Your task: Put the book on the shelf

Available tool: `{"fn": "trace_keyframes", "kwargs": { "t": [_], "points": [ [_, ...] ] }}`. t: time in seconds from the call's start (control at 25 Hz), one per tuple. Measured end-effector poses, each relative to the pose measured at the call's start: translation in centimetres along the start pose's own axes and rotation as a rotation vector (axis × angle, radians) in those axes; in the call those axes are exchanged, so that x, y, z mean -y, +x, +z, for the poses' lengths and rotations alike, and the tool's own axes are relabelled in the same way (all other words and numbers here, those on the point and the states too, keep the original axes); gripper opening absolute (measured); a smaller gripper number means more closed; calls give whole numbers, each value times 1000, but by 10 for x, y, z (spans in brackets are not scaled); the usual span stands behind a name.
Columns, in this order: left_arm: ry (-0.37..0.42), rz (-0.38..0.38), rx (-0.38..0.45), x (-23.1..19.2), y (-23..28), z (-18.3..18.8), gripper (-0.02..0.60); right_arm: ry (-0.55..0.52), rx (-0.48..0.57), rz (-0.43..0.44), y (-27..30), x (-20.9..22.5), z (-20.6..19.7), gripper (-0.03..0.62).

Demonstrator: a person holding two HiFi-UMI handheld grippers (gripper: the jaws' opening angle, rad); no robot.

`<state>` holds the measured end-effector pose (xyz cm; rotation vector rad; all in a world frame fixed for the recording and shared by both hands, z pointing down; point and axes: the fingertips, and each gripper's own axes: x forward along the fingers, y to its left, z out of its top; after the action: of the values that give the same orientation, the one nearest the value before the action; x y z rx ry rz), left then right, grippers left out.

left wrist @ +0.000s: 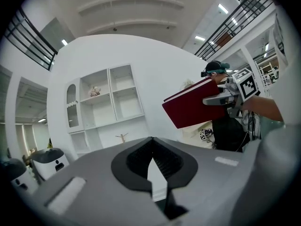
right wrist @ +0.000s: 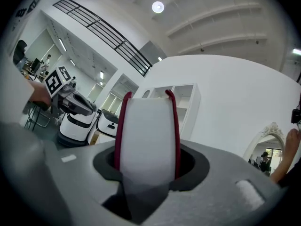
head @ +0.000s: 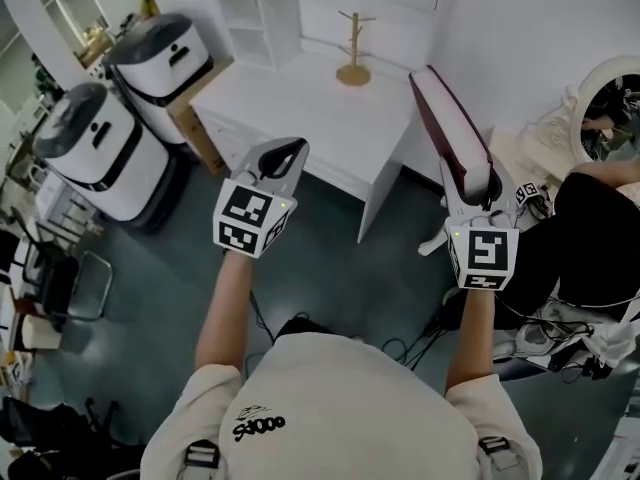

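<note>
- The right claw (right wrist: 148, 166) is gripping the book (right wrist: 146, 126) by its lower end, its jaws pressing on the two dark red covers with the white page edge showing between them.
- The book (head: 447, 123) is standing tilted in the air, rising from the right claw (head: 472, 196) above the right edge of the white table (head: 300, 98), without touching it.
- The left claw (left wrist: 151, 145) is holding nothing, its jaws meeting at the tips; it is hovering (head: 287, 152) over the table's front edge, well apart from the book (left wrist: 190, 108).
- The white shelf (left wrist: 113, 98) is standing against the wall behind the table, near a wooden stand (head: 353, 53).
</note>
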<state>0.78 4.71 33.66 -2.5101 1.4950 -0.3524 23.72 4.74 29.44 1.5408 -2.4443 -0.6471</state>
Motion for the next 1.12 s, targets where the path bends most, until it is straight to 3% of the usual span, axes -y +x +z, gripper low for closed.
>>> {"fn": "trace_keyframes", "kwargs": {
  "t": [0.24,0.44,0.76,1.12],
  "points": [
    [-4,15,-17,4,15,-5,17,28,7,33,15,11,-18,210],
    [1,2,8,-19,45,-9,17,28,1,27,48,15,-26,210],
    [11,-53,29,-110,129,-34,17,31,-50,-49,144,22,-38,210],
    [31,-156,62,-215,219,-31,17,-30,-82,-157,265,41,-12,210]
  ]
}}
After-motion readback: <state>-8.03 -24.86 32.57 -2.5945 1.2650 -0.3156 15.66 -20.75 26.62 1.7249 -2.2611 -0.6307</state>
